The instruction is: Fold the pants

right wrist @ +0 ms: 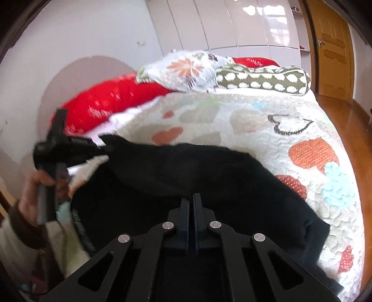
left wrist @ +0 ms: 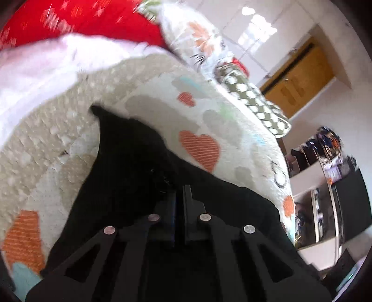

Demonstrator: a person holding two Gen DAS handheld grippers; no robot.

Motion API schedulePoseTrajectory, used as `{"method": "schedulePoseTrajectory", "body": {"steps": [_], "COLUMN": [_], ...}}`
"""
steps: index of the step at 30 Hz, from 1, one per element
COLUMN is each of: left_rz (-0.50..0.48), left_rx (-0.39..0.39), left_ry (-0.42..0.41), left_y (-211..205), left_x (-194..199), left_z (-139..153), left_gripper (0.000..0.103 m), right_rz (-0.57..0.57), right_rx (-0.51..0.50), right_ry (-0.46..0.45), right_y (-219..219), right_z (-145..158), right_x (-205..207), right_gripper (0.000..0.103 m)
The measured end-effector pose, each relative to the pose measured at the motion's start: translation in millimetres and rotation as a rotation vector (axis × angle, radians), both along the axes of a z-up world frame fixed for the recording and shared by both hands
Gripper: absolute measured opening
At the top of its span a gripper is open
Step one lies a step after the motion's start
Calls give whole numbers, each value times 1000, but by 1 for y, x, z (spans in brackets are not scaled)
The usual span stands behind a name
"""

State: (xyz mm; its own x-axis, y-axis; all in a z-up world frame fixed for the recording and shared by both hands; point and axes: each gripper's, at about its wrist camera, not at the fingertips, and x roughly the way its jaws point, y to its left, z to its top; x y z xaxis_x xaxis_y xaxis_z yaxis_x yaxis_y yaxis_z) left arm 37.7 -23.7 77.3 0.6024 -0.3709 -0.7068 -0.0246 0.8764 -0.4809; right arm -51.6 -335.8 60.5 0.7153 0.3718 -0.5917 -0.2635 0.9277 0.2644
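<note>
Both the left gripper (left wrist: 179, 190) and right gripper (right wrist: 191, 199) pinch the black pants (right wrist: 186, 167) with jaws pressed together above the bed (right wrist: 267, 120); uneven pulling could slip the fabric and skew the fold.

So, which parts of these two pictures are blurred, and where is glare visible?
Left wrist view: the red patterned pillow and white sheet are smeared by motion, while the glossy white wardrobe doors reflect a window. Right wrist view: the left tongs and the hand holding them are blurred, the black fabric pants lose detail, and the wardrobe doors show glare.
</note>
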Motion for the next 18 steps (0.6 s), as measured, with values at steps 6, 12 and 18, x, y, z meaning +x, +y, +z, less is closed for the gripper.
{"method": "schedulePoseTrajectory", "body": {"steps": [6, 12, 18], "left_rz": [-76, -67, -25], "left_rx": [-12, 2, 19], "left_ry": [-96, -15, 77], "left_y": [13, 23, 25], "left_x": [-68, -111, -118], "left_z": [35, 0, -45], "left_gripper": [3, 3, 3], "right_rz": [81, 127, 128], "right_rx": [9, -13, -43], "right_ry": [-71, 23, 199], "right_y": [-7, -5, 2], "right_z": [38, 12, -52], "right_x": [-57, -87, -91], "right_gripper": [1, 1, 5]}}
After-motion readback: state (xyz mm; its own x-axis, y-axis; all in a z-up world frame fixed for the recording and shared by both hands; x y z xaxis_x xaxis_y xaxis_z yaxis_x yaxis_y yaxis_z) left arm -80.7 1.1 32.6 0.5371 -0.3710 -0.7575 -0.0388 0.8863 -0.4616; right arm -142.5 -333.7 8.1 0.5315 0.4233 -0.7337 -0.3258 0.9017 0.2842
